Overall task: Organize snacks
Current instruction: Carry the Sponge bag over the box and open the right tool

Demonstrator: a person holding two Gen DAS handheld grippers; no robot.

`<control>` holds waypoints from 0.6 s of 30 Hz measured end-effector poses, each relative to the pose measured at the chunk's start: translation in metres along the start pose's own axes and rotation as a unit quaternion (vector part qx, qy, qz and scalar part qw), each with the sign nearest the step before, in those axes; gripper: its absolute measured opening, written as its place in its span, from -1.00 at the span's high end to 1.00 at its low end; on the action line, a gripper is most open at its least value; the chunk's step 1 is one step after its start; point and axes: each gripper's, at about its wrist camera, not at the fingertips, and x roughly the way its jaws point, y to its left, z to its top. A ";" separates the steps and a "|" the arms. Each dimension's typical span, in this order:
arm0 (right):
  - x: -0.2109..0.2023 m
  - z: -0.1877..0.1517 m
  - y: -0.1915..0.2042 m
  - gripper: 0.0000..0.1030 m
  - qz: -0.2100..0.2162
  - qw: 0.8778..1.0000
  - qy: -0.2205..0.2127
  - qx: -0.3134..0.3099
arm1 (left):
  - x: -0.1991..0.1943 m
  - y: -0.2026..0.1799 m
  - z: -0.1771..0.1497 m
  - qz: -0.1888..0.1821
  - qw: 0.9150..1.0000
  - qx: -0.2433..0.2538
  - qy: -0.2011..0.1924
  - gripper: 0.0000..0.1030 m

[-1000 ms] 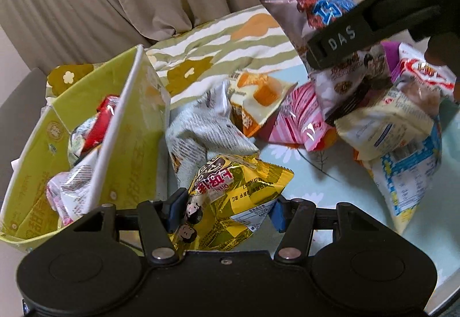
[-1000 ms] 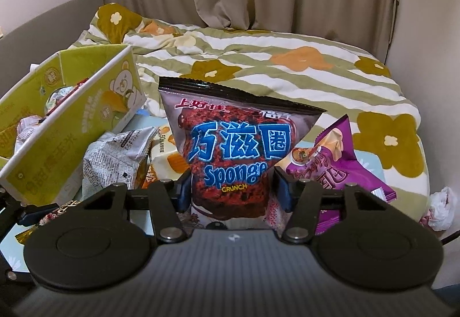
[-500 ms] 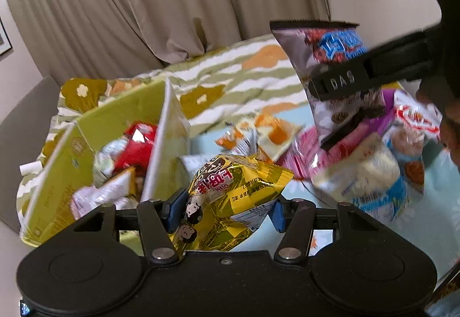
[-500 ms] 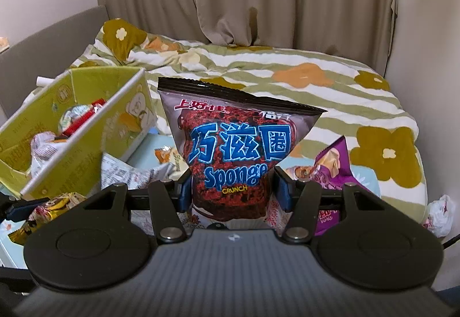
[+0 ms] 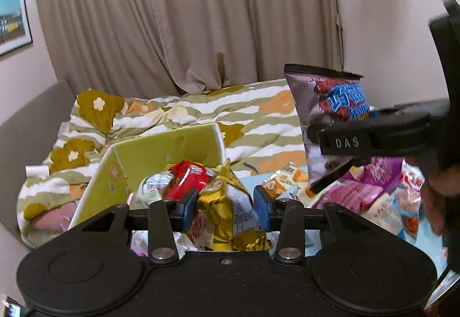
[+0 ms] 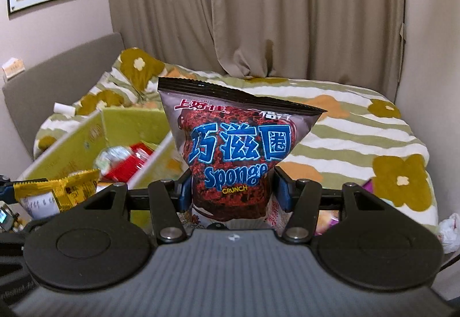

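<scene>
My left gripper [image 5: 225, 209] is shut on a yellow-gold snack bag [image 5: 227, 216] and holds it over the near end of the green cardboard box [image 5: 161, 150]; that bag also shows in the right wrist view [image 6: 57, 193]. The box [image 6: 74, 150] holds a red packet [image 5: 188, 177] and other snacks. My right gripper [image 6: 233, 193] is shut on a dark Sponge Crunch bag [image 6: 235, 150], upright, to the right of the box. The same bag [image 5: 330, 115] shows in the left wrist view, clamped by the right gripper.
Several loose snack packets, pink [image 5: 353, 196], orange-white [image 5: 287, 179] and purple [image 5: 382, 167], lie on the light blue table right of the box. A bed with a striped floral duvet [image 6: 345, 138] is behind. Curtains and walls stand beyond.
Both grippers have risen with their bags. The left gripper has swung left with the yellow-gold bag, which is now over the box. The right gripper has moved closer to the box.
</scene>
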 end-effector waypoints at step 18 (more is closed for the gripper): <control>0.030 0.040 0.099 -0.36 0.015 1.000 0.005 0.017 | 0.038 0.138 0.018 -0.010 0.998 -0.067 0.006 -0.99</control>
